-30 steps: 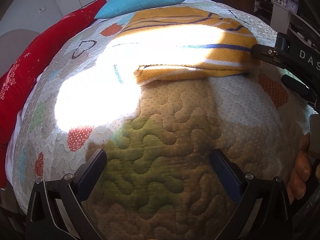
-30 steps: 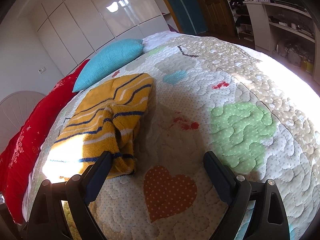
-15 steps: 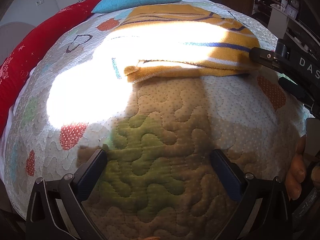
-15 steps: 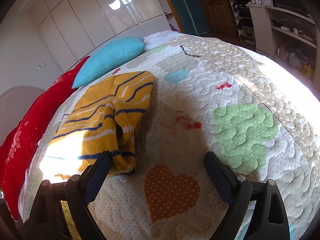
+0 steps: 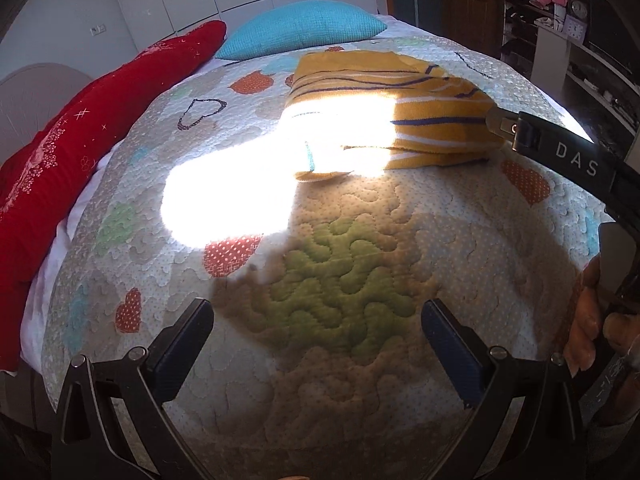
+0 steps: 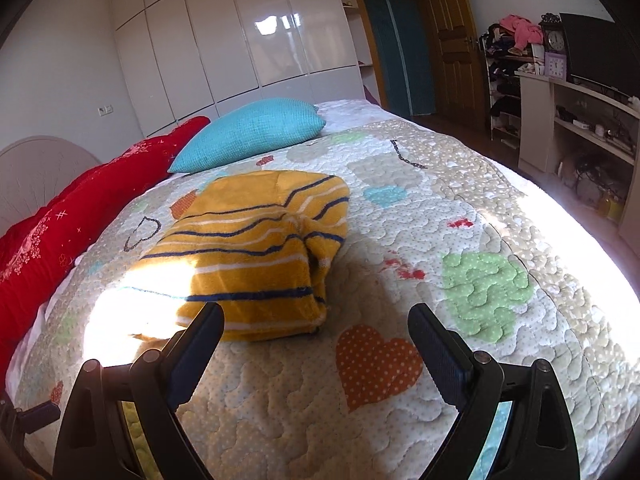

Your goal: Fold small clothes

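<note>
The yellow striped sweater [image 6: 256,256] lies folded on the quilted bedspread [image 6: 440,240], with the red pillow [image 6: 60,236] to its left and the teal cushion [image 6: 250,134] just beyond its far edge. The left gripper [image 5: 318,344] is spread wide and holds nothing, hovering over the bedspread's green patch [image 5: 340,284] on the near side of the sweater. The right gripper [image 6: 316,346] is likewise wide open and empty, its left finger [image 6: 196,354] overlapping the sweater's near edge in view; contact cannot be determined.

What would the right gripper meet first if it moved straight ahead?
Probably the heart-patterned quilted bedspread, just right of the folded yellow striped knit garment. The right gripper is open; depth is unclear.
</note>
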Available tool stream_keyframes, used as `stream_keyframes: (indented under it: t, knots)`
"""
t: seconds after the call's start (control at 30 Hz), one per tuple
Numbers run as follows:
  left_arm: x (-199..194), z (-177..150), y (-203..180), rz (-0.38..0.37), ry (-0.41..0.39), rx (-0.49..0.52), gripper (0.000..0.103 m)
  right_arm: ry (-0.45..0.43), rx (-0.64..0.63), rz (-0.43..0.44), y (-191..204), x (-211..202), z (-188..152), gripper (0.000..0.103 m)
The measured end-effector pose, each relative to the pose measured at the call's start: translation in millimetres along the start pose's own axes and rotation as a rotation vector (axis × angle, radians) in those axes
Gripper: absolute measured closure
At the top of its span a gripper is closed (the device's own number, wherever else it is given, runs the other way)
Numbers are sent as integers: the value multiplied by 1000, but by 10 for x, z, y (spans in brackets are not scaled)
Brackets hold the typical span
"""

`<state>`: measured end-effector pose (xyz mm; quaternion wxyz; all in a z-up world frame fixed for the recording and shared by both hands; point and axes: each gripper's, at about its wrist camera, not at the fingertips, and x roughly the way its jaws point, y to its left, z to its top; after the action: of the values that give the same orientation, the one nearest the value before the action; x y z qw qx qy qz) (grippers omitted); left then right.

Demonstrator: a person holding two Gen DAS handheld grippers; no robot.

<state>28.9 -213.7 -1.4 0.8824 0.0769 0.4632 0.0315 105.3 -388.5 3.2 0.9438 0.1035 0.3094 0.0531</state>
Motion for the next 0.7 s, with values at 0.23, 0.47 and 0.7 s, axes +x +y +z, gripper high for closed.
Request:
stream_keyframes:
  t: [0.23, 0.47, 0.7]
  knots:
    - [-146, -242, 75, -61, -6, -5, 0, 25, -90, -109, 142, -473, -443, 7]
    - [-347, -325, 175, -115, -42, -56, 0, 84, -130, -126, 236, -704, -631, 7]
    - [-340, -328, 233, -137, -50, -72, 0, 122, -116, -117, 326, -631, -610, 7]
